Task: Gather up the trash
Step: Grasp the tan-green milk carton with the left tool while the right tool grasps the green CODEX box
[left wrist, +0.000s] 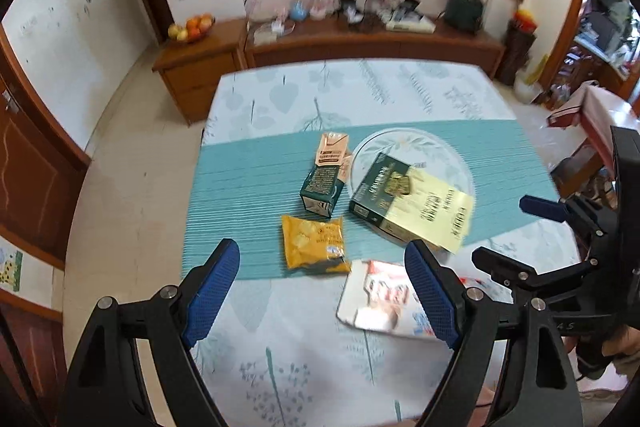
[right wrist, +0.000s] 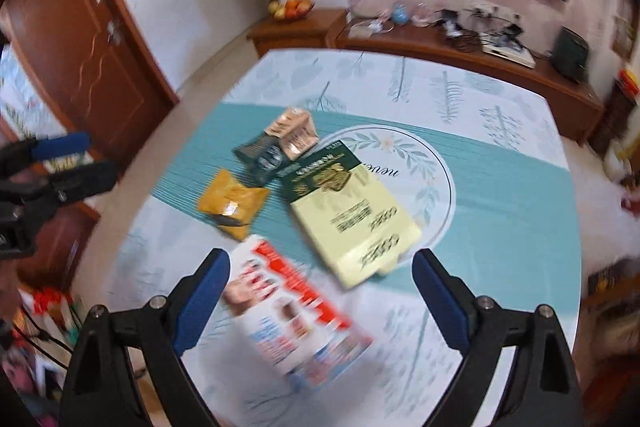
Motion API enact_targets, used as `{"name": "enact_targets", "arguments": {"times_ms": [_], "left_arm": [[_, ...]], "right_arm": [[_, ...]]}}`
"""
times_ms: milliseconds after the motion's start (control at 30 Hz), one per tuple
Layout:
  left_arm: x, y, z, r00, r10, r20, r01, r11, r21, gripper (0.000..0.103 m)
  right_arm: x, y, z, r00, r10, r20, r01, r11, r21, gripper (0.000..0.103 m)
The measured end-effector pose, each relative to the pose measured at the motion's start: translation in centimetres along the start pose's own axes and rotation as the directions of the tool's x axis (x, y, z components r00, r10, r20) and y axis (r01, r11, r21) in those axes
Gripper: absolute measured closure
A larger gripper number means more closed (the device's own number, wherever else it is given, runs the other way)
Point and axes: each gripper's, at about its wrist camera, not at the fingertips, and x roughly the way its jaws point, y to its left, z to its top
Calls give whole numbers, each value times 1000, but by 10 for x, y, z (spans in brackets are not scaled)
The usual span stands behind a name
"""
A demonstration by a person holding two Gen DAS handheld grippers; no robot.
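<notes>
Four pieces of trash lie on the table. A yellow snack packet [left wrist: 314, 241] [right wrist: 232, 203] lies in the middle. A small green and pink carton [left wrist: 325, 175] [right wrist: 276, 145] lies behind it. A large green and pale yellow box [left wrist: 412, 201] [right wrist: 348, 207] lies to the right. A red and white flat package [left wrist: 378, 301] [right wrist: 296, 311] lies nearest. My left gripper [left wrist: 320, 291] is open above the table's near side, empty. My right gripper [right wrist: 320, 299] is open above the red and white package, empty. It also shows in the left wrist view [left wrist: 504, 231].
The table [left wrist: 400, 95] carries a leaf-patterned cloth with a teal band. A wooden sideboard [left wrist: 360, 43] with cables, devices and a fruit bowl [left wrist: 190, 27] stands behind it. A wooden door [right wrist: 80, 59] is on the left. Cluttered furniture [left wrist: 592, 115] stands at the right.
</notes>
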Motion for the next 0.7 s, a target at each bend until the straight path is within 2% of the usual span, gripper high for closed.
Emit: {"name": "enact_targets", "arguments": {"times_ms": [200,400,467,600,700], "left_arm": [[68,-4,22,995,42,-92,-41,999,12,20],[119,-1,35,985,45,-166,-43,999,14,20],[133,0,37,982,45,-185,-44,999,10,20],[153,0,42,975,40,-216,-41,999,-2,20],[165,-2,48,974,39,-225,-42,999,-11,20]], "right_arm": [[59,-10,19,997,28,-74,-36,994,-108,10],[104,-7,25,989,35,-145,-62,981,-185,9],[108,-5,26,991,20,-133,-49,973,-226,7],[122,-7,28,984,50,-173,-91,967,-236,5],[133,-11,30,978,32,-208,-82,968,-237,5]]}}
